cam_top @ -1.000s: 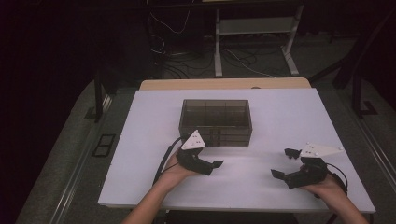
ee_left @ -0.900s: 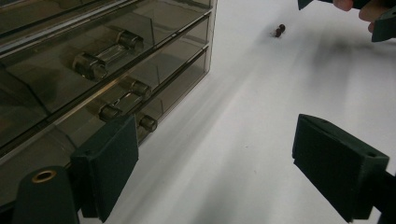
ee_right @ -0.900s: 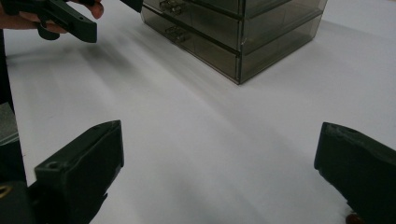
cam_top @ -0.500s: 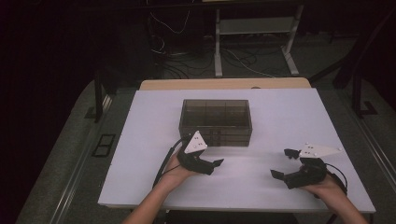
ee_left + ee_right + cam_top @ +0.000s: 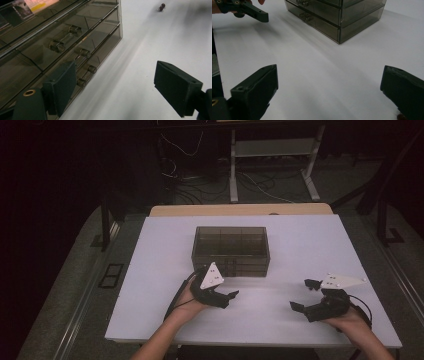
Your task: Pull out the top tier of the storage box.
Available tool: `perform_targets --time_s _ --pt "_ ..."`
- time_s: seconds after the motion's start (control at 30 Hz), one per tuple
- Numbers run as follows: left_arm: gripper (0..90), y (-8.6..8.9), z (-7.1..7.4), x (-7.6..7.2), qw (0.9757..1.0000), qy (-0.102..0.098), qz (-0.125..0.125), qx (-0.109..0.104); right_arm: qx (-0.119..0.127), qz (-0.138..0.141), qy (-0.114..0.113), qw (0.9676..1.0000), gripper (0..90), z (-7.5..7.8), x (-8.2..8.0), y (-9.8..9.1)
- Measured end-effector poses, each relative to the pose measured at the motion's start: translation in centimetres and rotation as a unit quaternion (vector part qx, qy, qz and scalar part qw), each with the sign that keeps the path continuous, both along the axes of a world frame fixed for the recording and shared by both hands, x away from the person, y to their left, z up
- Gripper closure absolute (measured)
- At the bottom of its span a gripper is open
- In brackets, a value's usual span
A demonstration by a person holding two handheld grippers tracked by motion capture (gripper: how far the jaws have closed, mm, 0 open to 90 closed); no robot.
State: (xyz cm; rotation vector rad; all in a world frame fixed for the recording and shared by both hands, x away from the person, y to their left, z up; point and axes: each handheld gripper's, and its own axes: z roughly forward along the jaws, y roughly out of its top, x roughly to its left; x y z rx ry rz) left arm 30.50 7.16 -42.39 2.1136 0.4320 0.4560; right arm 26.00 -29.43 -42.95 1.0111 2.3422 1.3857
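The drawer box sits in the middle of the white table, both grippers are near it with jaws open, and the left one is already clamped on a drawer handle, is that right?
Not quite. The left gripper holds nothing: the left gripper view shows its jaws wide apart beside the drawer box, short of the handles. The box on the white table and the open right gripper are right.

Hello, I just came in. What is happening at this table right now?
A person sits at a white table with a two-jaw gripper in each hand. The left gripper is open and close to the front of a smoky transparent drawer box, near its small drawer knobs. The right gripper is open too, lower right on the table, apart from the box. Neither holds anything; the drawers look shut.
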Motion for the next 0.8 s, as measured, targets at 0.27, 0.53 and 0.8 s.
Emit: perform_targets --time_s 0.27,0.53,0.8 --pt "16.9 -0.05 -0.03 -0.1 0.9996 -0.021 0.0 0.019 -0.001 0.0 -0.001 1.0 1.0 0.0 -0.02 0.02" --pt "16.4 -0.46 -0.23 -0.41 0.9985 -0.044 0.001 0.032 -0.001 0.001 -0.001 1.0 1.0 0.0 -0.04 0.05" --pt "15.2 -0.61 -0.27 -0.57 0.997 -0.061 0.004 0.048 -0.001 0.002 -0.002 1.0 1.0 -0.01 -0.05 0.03"
